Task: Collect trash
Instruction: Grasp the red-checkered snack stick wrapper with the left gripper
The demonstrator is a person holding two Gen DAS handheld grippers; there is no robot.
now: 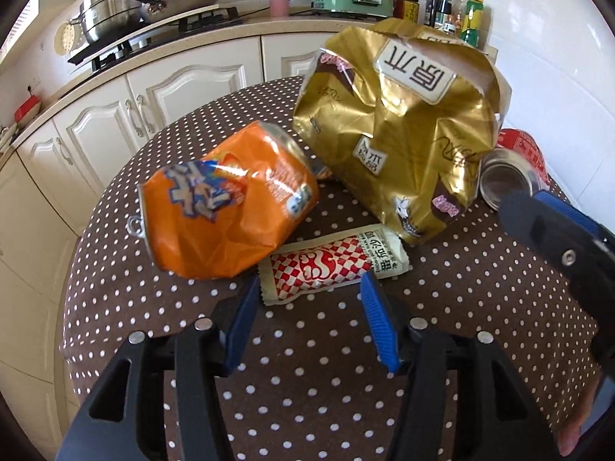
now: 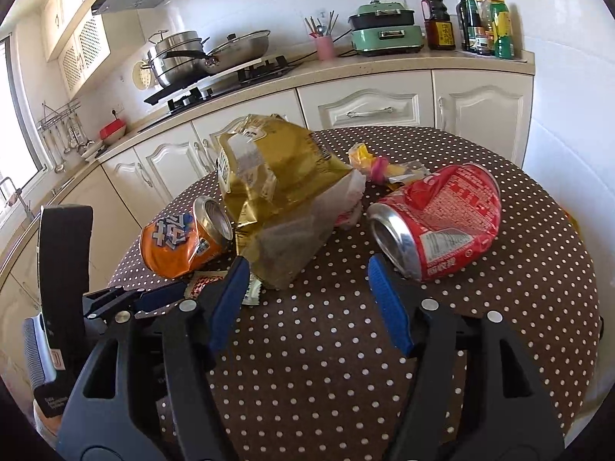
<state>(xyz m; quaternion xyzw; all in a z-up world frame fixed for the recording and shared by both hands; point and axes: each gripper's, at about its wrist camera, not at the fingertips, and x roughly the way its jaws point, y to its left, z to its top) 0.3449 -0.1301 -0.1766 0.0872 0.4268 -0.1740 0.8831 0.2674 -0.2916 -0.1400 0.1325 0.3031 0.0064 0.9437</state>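
Observation:
A red-and-white checked sachet (image 1: 330,269) lies flat on the brown dotted tablecloth (image 1: 307,392). My left gripper (image 1: 311,278) stands open just over its near end, a blue pad on either side, not pressing it. A crushed orange can (image 1: 226,207) lies to the left and a crumpled gold snack bag (image 1: 399,126) behind. A crushed red can (image 2: 442,219) lies on its side, its mouth towards me. My right gripper (image 2: 307,261) is open, its right tip close to the can's rim, the gold bag (image 2: 280,199) by its left tip. Nothing sits between its pads.
Small yellow and pink wrappers (image 2: 384,165) lie behind the red can. The orange can (image 2: 184,242) sits near the table's left edge. Each gripper shows in the other's view: right gripper (image 1: 538,211), left gripper (image 2: 153,296). Kitchen cabinets (image 2: 365,107) and a stove counter stand beyond.

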